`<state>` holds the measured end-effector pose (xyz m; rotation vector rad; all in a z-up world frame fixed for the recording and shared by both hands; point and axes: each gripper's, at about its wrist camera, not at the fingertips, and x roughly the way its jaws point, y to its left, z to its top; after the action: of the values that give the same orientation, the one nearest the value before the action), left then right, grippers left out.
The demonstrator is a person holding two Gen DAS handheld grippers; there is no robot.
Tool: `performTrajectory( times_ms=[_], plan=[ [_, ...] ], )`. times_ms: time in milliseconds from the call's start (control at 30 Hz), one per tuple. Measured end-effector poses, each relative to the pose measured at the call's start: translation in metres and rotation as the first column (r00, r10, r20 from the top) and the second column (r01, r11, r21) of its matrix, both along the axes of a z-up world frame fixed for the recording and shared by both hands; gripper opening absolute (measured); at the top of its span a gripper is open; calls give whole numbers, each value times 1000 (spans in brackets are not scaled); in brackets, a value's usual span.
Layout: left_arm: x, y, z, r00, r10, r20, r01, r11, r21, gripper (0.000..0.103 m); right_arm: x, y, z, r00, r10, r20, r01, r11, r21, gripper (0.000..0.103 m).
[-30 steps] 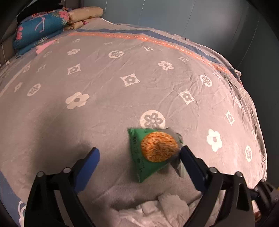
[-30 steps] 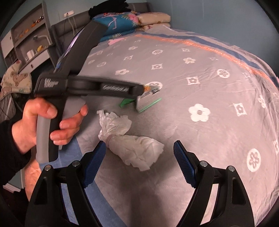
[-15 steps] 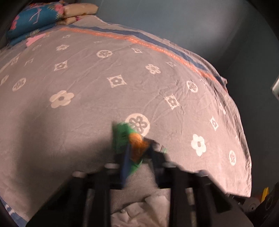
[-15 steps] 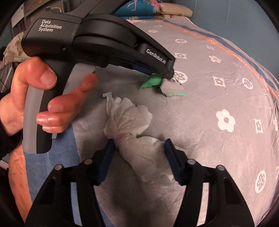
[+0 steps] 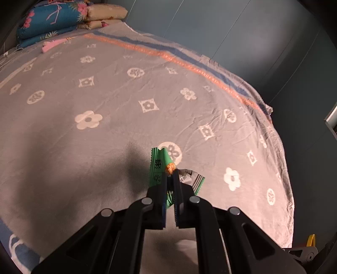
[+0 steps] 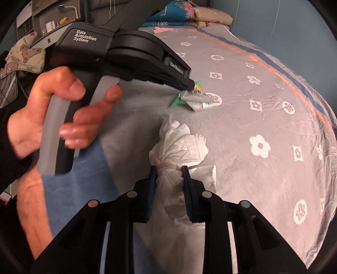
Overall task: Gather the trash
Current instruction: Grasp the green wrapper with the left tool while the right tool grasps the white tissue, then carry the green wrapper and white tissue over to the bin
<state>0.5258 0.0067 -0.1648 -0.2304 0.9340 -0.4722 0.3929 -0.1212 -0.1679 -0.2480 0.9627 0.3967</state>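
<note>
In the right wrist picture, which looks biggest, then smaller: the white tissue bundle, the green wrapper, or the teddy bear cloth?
1. White tissue bundle, though it is nearest the camera.
2 and 3. Green wrapper and teddy bear cloth: too alike to rank; the cloth is partly hidden.

Open grey bedspread ahead; clutter only at the near edge and headboard.

The grey flower-patterned bedspread (image 5: 118, 99) lies bare and flat across its middle and far side. Stacked floral pillows (image 5: 63, 19) block the far end. Nearby, the crumpled white tissue bundle (image 6: 181, 145) and green foil snack wrapper (image 6: 189, 100) sit close together, each pinched by a gripper.
</note>
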Motion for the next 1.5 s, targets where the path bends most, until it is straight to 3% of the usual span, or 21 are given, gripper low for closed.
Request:
performTrajectory(
  times_ms=[267, 400, 567, 800, 967, 1500],
  plan=[
    [-52, 17, 33, 998, 2, 57, -1, 1000, -20, 5, -58, -20, 40, 1000, -9, -6, 10, 1000, 22, 23],
    [-94, 23, 53, 997, -1, 81, 3, 1000, -25, 5, -85, -32, 57, 999, -29, -19, 30, 998, 53, 23],
    [-151, 20, 87, 989, 10, 148, -6, 1000, -24, 5, -131, -53, 87, 996, -87, 28, 84, 991, 100, 23],
    [-242, 3, 143, 955, 4, 295, -5, 1000, 4, 5, -187, -80, 114, 982, -169, 86, 154, 975, 160, 23],
    [-286, -9, 171, 934, -4, 357, -1, 1000, 13, 5, -227, -100, 139, 964, -231, 136, 200, 958, 206, 23],
    [-388, -85, 221, 854, -160, 495, 163, 986, 38, 5, -327, -179, 186, 874, -427, 231, 349, 883, 314, 24]
  ],
)
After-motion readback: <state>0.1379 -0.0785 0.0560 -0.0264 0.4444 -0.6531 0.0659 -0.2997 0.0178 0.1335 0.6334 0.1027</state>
